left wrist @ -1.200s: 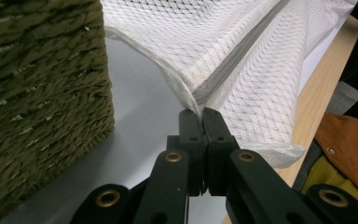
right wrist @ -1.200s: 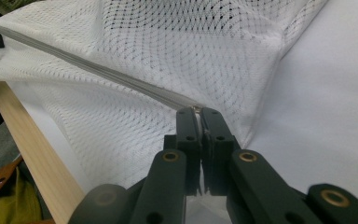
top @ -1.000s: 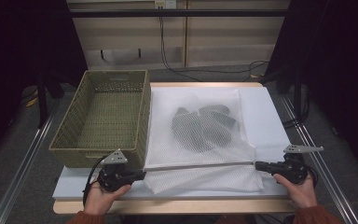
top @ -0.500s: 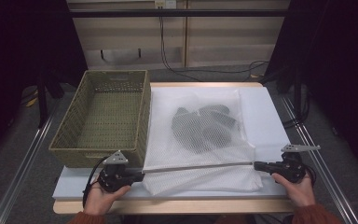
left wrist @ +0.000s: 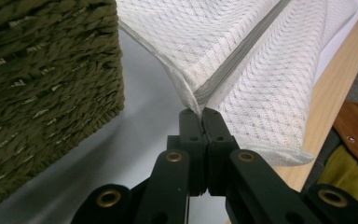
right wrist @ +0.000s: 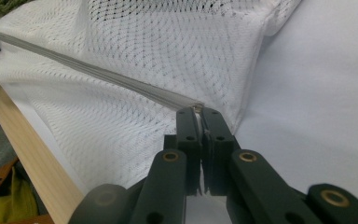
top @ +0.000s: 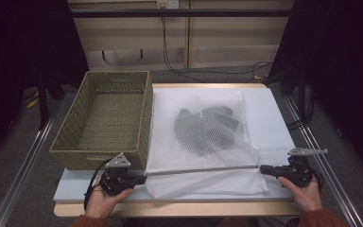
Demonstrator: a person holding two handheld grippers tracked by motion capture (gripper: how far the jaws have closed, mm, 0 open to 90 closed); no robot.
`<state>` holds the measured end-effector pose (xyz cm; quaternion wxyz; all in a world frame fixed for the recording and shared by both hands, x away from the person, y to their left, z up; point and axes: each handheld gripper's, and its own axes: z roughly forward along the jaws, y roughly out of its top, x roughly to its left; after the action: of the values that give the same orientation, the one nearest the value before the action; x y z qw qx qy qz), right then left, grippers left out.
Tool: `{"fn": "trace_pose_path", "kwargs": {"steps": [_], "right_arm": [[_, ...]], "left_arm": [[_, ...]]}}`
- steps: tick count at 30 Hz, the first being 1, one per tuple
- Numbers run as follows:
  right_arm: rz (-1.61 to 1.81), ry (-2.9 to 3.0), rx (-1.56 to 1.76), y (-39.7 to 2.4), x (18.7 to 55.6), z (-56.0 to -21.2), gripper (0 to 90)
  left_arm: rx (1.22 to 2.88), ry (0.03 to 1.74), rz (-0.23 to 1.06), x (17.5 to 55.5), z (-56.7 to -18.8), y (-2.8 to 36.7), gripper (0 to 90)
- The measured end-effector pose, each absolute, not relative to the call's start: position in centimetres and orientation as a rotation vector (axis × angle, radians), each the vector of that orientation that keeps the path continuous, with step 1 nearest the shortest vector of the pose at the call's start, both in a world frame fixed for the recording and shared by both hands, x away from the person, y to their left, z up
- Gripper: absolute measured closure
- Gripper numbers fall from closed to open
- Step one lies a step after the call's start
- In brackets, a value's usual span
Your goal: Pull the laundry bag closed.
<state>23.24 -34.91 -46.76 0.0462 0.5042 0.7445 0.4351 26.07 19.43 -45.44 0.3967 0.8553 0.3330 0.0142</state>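
Note:
A white mesh laundry bag point(top: 203, 142) lies on the white table cover, with dark clothing point(top: 207, 128) bunched inside it. A grey zipper point(top: 203, 168) runs taut along its near edge. My left gripper point(top: 144, 178) is shut on the bag's left zipper end point(left wrist: 199, 100), lifting that corner a little. At the other end, my right gripper point(top: 261, 168) is shut on the zipper pull point(right wrist: 196, 108). Both hands hold the grippers level near the table's front edge.
An empty green woven basket point(top: 105, 118) stands left of the bag, its wall close beside my left gripper point(left wrist: 202, 114). The wooden front edge of the table point(top: 179, 209) runs just behind both hands. Bare white cover point(top: 269, 113) lies right of the bag.

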Motion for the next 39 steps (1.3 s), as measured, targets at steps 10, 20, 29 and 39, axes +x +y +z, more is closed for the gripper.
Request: {"fn": "trace_pose_path", "kwargs": {"steps": [10,20,29,39], "right_arm": [[1.336,2.248,1.502,-34.6,23.2,-47.0,87.2],[1.315,2.274,1.46,-33.9,23.5,-47.4,83.6],[1.346,2.232,1.437,-33.8,23.2,-46.8,48.9],[1.443,2.08,1.342,-33.8,22.7,-45.4,31.6]], "left_arm": [[2.134,0.787,0.062,25.6,-45.8,19.1,87.7],[2.107,0.815,0.088,25.5,-46.1,18.8,73.9],[2.055,0.827,0.152,24.5,-45.2,18.6,38.6],[1.926,0.809,0.312,22.3,-43.5,19.8,20.2]]}}
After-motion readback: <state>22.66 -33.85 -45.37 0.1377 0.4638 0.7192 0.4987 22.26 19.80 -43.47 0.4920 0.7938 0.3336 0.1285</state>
